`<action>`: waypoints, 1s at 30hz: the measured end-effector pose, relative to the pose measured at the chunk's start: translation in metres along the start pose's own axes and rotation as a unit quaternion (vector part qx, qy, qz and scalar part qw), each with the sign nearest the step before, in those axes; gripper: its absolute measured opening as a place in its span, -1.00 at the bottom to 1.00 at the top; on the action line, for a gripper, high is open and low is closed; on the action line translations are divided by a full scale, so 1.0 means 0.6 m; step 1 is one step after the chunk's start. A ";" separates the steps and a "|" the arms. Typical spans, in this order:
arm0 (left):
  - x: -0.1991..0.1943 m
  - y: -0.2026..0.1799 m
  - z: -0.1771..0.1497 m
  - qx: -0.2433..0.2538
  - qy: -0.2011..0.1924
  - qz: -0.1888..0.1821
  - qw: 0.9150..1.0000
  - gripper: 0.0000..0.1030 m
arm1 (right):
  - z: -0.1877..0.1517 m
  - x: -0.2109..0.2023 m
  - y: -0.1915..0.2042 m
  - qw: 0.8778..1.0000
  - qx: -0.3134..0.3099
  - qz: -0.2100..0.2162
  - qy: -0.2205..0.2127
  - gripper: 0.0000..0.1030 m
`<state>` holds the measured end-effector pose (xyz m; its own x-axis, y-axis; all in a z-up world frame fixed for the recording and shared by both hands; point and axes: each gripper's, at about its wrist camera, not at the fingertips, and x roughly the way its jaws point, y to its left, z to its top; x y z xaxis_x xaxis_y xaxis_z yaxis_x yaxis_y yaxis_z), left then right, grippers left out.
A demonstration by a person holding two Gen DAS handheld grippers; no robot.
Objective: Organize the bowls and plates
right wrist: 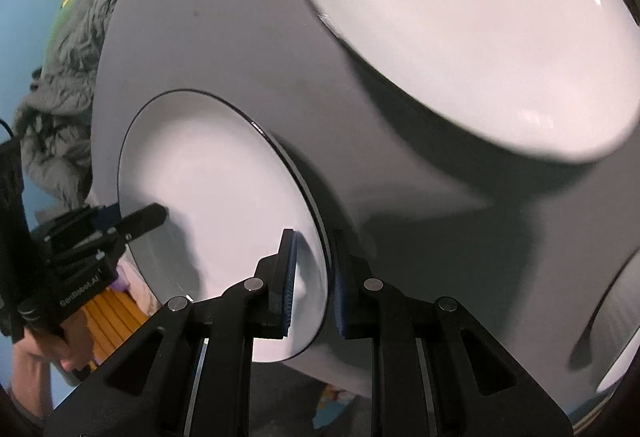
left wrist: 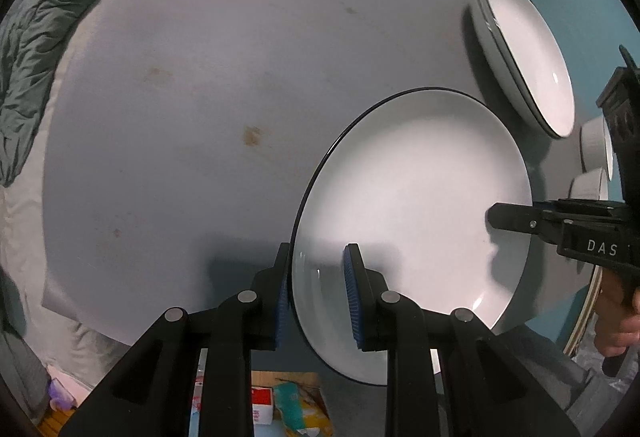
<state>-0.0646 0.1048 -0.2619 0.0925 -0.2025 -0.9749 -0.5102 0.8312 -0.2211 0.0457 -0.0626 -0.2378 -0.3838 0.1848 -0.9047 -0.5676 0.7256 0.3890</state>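
Note:
A white plate with a thin dark rim (left wrist: 420,205) is held between both grippers above the round grey table (left wrist: 200,97). My left gripper (left wrist: 318,289) straddles its near rim, blue pads on either side, shut on it. My right gripper (right wrist: 312,277) grips the opposite rim the same way; it shows in the left wrist view (left wrist: 520,221) reaching over the plate. The same plate shows in the right wrist view (right wrist: 224,197). A stack of white plates (left wrist: 524,53) lies on the table at the far right, large in the right wrist view (right wrist: 480,37).
Two small white bowls (left wrist: 594,161) stand at the table's right edge; one more white dish (right wrist: 620,317) shows at the right. A crumpled grey blanket (left wrist: 40,37) lies beyond the table's left side. Boxes and packets (left wrist: 280,405) lie on the floor below the near edge.

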 end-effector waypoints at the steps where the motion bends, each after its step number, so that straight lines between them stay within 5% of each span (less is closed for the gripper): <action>1: 0.001 -0.004 -0.001 0.005 -0.002 0.001 1.000 -0.55 | -0.003 -0.001 -0.005 1.000 0.006 0.006 -0.004 -0.68; 19: -0.002 0.018 -0.021 0.008 -0.026 -0.012 1.000 -0.50 | -0.037 -0.007 -0.037 0.994 0.058 0.054 -0.073 -0.69; 30: -0.005 0.012 -0.021 0.012 -0.020 -0.008 1.000 -0.37 | -0.027 0.006 -0.046 0.990 0.071 0.103 -0.057 -0.71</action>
<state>-0.0793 0.1045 -0.2603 0.1351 -0.1944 -0.9716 -0.4884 0.8401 -0.2360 0.0479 -0.0927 -0.2489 -0.3911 0.4067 -0.8256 -0.3737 0.7496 0.5463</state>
